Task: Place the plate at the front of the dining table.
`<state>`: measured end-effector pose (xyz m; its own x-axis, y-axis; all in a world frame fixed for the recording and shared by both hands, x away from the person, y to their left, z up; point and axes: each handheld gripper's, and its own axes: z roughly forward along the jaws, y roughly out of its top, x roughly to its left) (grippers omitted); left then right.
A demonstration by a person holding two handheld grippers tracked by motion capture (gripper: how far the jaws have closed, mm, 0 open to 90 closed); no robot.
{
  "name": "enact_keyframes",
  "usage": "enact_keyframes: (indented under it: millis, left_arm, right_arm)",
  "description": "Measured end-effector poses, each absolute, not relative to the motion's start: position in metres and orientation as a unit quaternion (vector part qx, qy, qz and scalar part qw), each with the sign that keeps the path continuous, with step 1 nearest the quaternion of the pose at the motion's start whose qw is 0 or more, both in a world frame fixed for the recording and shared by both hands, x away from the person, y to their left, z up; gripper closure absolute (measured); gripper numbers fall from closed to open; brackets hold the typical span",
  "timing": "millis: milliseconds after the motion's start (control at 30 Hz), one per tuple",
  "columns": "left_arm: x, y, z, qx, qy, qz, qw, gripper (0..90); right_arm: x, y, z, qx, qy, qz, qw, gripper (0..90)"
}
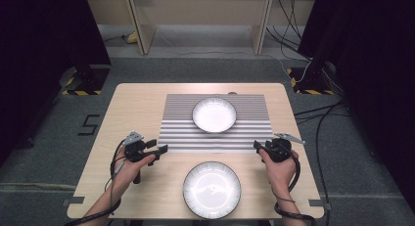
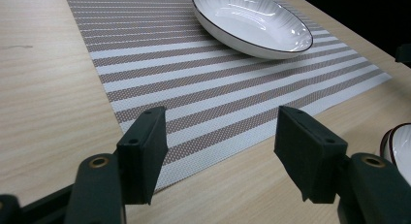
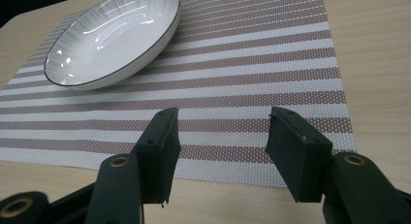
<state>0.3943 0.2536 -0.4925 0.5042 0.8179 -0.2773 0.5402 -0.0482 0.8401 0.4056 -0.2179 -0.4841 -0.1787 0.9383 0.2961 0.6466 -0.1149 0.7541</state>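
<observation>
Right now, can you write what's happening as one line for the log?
left claw: open, empty | right claw: open, empty | far plate: on striped mat | near plate: on table

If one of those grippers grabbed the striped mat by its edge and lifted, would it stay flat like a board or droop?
The striped mat would probably droop: it looks thin and woven and lies flush on the table. It likely weighs little. But the white bowl rests on it, so lifting an edge could tip or slide that glossy, probably breakable dish.
</observation>
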Motion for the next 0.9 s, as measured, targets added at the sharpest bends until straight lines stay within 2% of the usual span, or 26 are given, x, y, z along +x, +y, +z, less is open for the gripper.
enact_keyframes:
  millis: [900]
  left_arm:
    - [0.371,0.283,-0.496,0.707,0.487,0.153,0.489,35.5]
  right_arm:
    - [0.376,-0.233,-0.492,0.625,0.639,0.413,0.174,45.1]
